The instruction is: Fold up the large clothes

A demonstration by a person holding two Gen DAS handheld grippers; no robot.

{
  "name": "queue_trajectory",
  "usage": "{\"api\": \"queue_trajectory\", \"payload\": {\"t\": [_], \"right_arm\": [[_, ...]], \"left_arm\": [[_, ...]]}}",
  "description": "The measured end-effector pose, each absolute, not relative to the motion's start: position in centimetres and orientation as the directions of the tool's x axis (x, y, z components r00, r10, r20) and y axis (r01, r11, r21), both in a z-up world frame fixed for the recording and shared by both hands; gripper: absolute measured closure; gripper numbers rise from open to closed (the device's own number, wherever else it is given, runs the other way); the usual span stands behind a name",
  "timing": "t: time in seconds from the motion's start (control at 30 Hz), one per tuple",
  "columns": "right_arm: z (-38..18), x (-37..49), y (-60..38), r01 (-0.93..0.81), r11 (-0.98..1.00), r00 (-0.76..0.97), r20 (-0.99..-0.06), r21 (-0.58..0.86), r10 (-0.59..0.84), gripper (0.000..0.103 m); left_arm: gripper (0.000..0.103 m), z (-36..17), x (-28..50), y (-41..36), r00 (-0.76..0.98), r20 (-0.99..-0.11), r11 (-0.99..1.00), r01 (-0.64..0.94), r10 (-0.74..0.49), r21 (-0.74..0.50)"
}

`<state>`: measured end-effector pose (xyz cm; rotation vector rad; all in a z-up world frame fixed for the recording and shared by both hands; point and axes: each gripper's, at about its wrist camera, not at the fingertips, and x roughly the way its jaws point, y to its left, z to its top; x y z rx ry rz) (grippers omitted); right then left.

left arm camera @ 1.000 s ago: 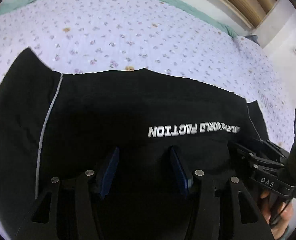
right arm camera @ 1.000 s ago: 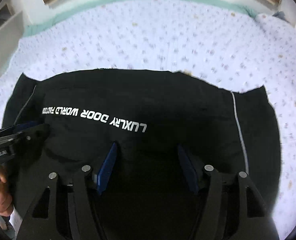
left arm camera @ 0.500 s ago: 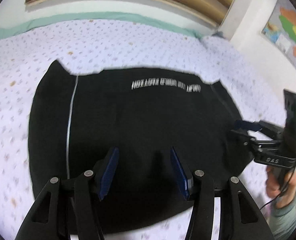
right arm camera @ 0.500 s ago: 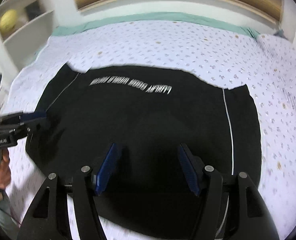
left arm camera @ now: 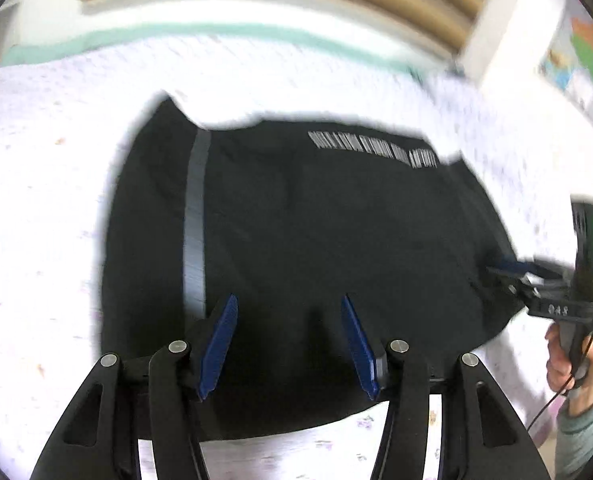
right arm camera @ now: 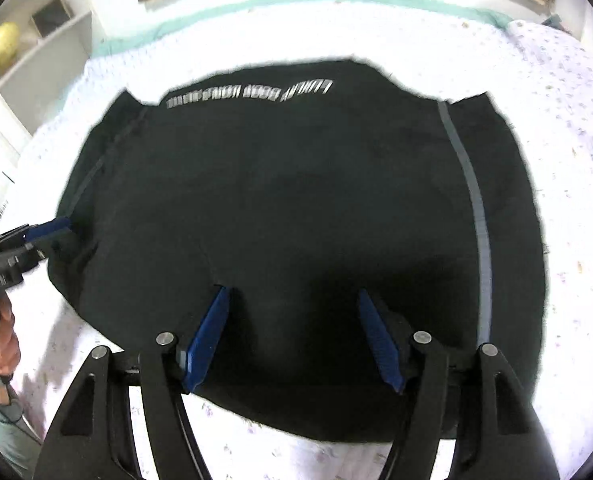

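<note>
A black garment (left arm camera: pixel 316 220) lies flat on the bed, with white lettering (left arm camera: pixel 372 148) near its far edge and a grey stripe (left arm camera: pixel 194 220) down its left side. My left gripper (left arm camera: pixel 288 300) hovers open over the garment's near part, nothing between its blue pads. In the right wrist view the same garment (right arm camera: pixel 296 180) shows its lettering (right arm camera: pixel 248 94) and a grey stripe (right arm camera: pixel 476 208) on the right. My right gripper (right arm camera: pixel 292 293) hangs over the near part, its jaws opening and empty. Each gripper shows at the other view's side, the right gripper (left arm camera: pixel 504 264) and the left gripper (right arm camera: pixel 48 228).
The bed sheet (left arm camera: pixel 48 200) is pale with small flowers, and a strip of it shows in front of the garment. A wooden headboard (left arm camera: pixel 256 0) runs behind. A shelf with a yellow ball (right arm camera: pixel 0 44) stands left, a map poster (left arm camera: pixel 584 56) hangs right. A person's hand (left arm camera: pixel 560 352) holds the right gripper.
Both grippers have drawn back and risen from the garment. Its near edge and the sheet in front have come into view, and the lettering now sits far from the fingers.
</note>
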<state>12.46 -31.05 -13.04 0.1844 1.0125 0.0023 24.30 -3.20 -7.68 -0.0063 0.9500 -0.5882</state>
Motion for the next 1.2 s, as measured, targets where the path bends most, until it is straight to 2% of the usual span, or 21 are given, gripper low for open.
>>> {"api": "queue_trajectory", "payload": {"t": [0.1, 0.17, 0.23, 0.3, 0.37, 0.43, 0.57, 0.67, 0.77, 0.83, 0.93, 1.07, 1.2], "right_arm": [[-10.7, 10.7, -33.0, 0.103, 0.981, 0.598, -0.798, 0.163, 0.069, 0.027], [-8.8, 10.2, -34.4, 0.118, 0.98, 0.638, -0.769, 0.162, 0.051, 0.018], [-7.1, 10.1, -36.9, 0.151, 0.977, 0.668, -0.744, 0.148, 0.01, 0.005], [-6.6, 10.1, -39.0, 0.192, 0.971, 0.678, -0.735, 0.14, -0.028, 0.004], [-7.0, 10.1, -40.8, 0.23, 0.964, 0.661, -0.748, 0.131, -0.056, 0.004], [-8.1, 10.3, -42.6, 0.271, 0.954, 0.641, -0.764, 0.126, -0.081, 0.004], [-10.8, 11.0, -45.9, 0.326, 0.934, 0.599, -0.796, 0.149, -0.082, 0.004], [-13.2, 12.0, -47.7, 0.335, 0.921, 0.58, -0.814, 0.199, -0.035, 0.004], [-16.1, 13.0, -48.7, 0.321, 0.9, 0.554, -0.829, 0.296, 0.075, 0.004], [-17.8, 13.7, -49.6, 0.291, 0.863, 0.557, -0.807, 0.412, 0.197, 0.004], [-19.0, 14.3, -50.9, 0.276, 0.815, 0.583, -0.763, 0.51, 0.28, 0.003], [-19.0, 14.4, -51.6, 0.208, 0.773, 0.603, -0.701, 0.599, 0.38, 0.003], [-18.7, 13.8, -51.9, 0.178, 0.765, 0.618, -0.675, 0.619, 0.403, 0.003]], "left_arm": [[0.048, -5.5, 26.0, 1.0, 0.5, -0.718, 0.865, 0.397, -0.484, -0.307], [0.042, -5.0, 27.1, 3.2, 0.513, -0.701, 0.865, 0.361, -0.496, -0.348], [0.04, -5.3, 29.1, 4.3, 0.498, -0.699, 0.855, 0.367, -0.513, -0.366], [0.04, -6.2, 30.8, 5.5, 0.489, -0.709, 0.86, 0.34, -0.507, -0.381], [0.04, -8.0, 32.6, 6.5, 0.445, -0.715, 0.843, 0.294, -0.539, -0.452], [0.04, -10.1, 34.2, 6.9, 0.388, -0.71, 0.809, 0.264, -0.587, -0.525], [0.04, -13.6, 35.4, 6.4, 0.317, -0.706, 0.774, 0.233, -0.633, -0.589], [0.04, -15.9, 36.5, 5.2, 0.22, -0.678, 0.713, 0.236, -0.701, -0.66], [0.039, -17.3, 36.7, 3.9, 0.164, -0.655, 0.673, 0.252, -0.737, -0.695], [0.039, -18.0, 37.0, 3.8, 0.148, -0.631, 0.647, 0.243, -0.761, -0.723], [0.039, -18.7, 37.5, 3.9, 0.128, -0.592, 0.605, 0.223, -0.796, -0.765], [0.039, -18.7, 37.5, 3.9, 0.126, -0.572, 0.585, 0.241, -0.81, -0.775], [0.039, -18.8, 37.7, 4.0, 0.126, -0.555, 0.568, 0.245, -0.822, -0.786]]}}
